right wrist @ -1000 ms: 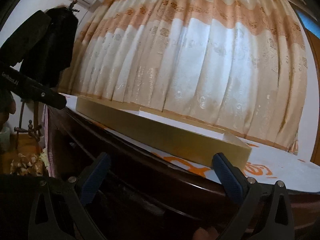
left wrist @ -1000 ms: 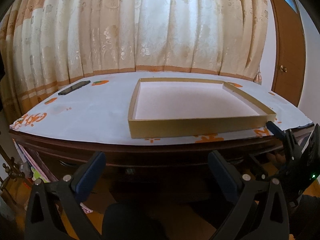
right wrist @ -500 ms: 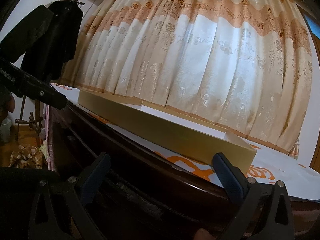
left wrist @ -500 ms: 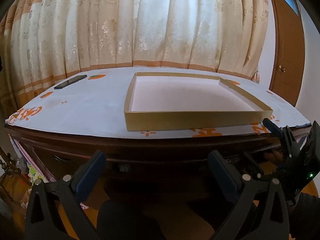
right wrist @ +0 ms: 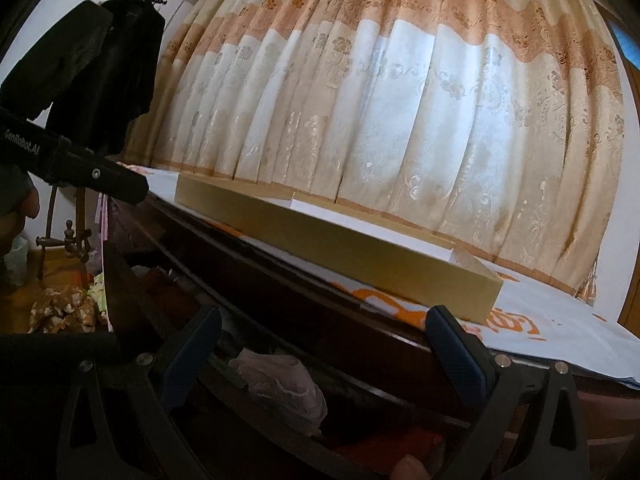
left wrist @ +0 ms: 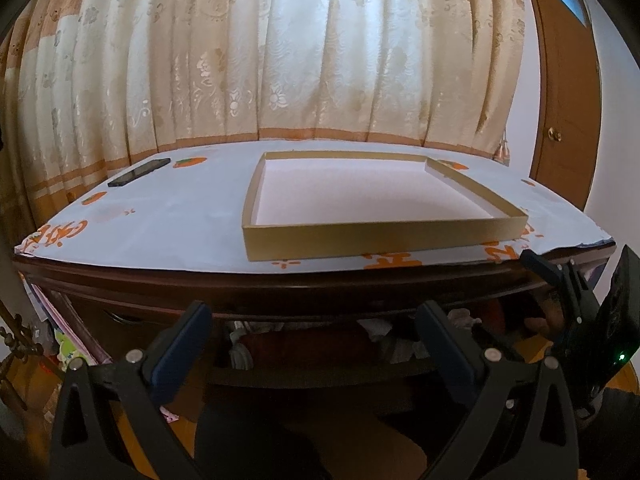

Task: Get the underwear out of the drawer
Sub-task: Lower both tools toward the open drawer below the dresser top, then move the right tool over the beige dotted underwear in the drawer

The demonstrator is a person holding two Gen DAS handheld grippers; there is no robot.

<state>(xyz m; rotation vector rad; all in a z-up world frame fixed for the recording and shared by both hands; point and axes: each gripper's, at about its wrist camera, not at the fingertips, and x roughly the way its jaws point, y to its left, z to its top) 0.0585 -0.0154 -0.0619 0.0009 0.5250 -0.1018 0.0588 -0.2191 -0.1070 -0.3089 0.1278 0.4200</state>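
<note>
A dark wooden drawer [left wrist: 320, 376] stands pulled out under the tabletop, with crumpled light and dark-red garments [left wrist: 384, 332] inside. In the right wrist view the drawer [right wrist: 224, 428] holds a pale pinkish piece of underwear [right wrist: 280, 380] just ahead of the fingers. My left gripper [left wrist: 316, 340] is open and empty in front of the drawer. My right gripper [right wrist: 324, 348] is open and empty above the drawer's right part; it also shows at the right edge of the left wrist view [left wrist: 576, 304].
A shallow gold box lid [left wrist: 380, 236] lies on the white-and-orange paper covering the table [left wrist: 160, 224]. A black phone [left wrist: 138, 172] lies far left. Curtains hang behind. Dark clothes on a stand [right wrist: 100, 80] are at left; a door [left wrist: 568, 100] at right.
The drawer has come open toward me and its clothes now show. Both grippers have risen slightly and stay open.
</note>
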